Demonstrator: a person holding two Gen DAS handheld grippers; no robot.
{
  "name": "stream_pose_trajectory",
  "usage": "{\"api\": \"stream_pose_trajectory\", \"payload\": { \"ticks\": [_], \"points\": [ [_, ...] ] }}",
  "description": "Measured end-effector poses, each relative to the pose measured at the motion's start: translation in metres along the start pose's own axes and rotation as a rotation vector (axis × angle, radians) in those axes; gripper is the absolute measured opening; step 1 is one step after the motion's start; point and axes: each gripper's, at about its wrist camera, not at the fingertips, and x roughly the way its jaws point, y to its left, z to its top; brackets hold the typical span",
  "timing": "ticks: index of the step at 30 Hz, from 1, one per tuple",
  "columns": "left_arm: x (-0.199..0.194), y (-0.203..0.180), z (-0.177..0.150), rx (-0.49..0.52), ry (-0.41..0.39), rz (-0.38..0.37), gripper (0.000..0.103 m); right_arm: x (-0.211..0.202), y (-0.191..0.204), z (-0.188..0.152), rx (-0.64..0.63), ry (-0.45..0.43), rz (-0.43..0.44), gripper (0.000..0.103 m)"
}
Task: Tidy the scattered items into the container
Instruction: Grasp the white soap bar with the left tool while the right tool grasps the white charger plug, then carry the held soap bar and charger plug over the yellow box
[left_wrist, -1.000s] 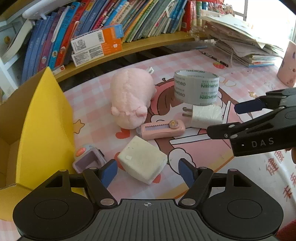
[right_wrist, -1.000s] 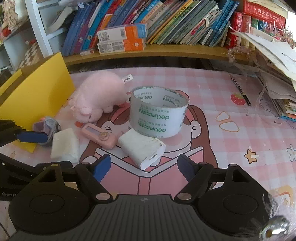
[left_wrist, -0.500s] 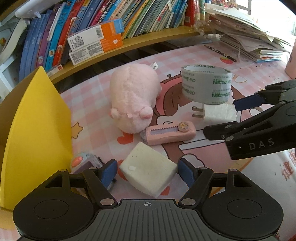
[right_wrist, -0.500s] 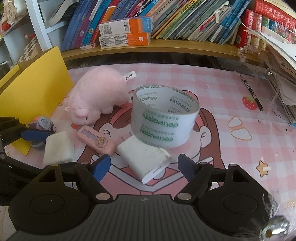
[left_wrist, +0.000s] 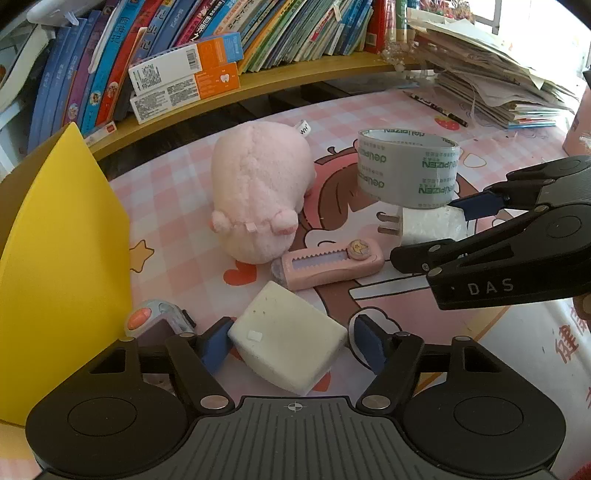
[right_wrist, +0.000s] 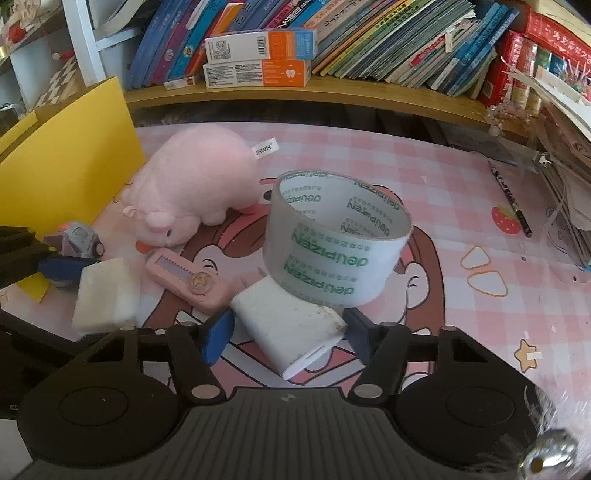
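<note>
Pink checked desk mat (left_wrist: 177, 184) beneath bookshelf. Left gripper (left_wrist: 291, 345) spread around sponge (left_wrist: 288, 341); right gripper (right_wrist: 286, 330) spread around charger (right_wrist: 288, 325), touching tape roll (right_wrist: 336, 243). Risk: closing could nudge the roll. Yellow box (left_wrist: 62, 258) left of sponge.

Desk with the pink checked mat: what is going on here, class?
A person holds two hand-held grippers over scattered items. The left hand-held gripper is open around a cream sponge block; the right hand-held gripper is open around a white charger plug beside the tape roll. Neither has closed yet. The pink plush pig, pink box cutter and a small toy lie on the mat by the yellow box.
</note>
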Motion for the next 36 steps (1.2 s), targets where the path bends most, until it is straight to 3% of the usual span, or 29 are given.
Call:
{"api": "stream_pose_trajectory", "payload": {
  "ticks": [10,36],
  "points": [
    [-0.012,0.005,-0.006,-0.042,0.013,-0.042,0.057,-0.017,0.003,-0.013,0.027,0.019,0.039,0.062],
    [-0.092,-0.010,-0.037,0.012,-0.113,-0.087,0.056,-0.088,0.033,-0.042,0.022,-0.037,0.005,0.062]
  ]
}}
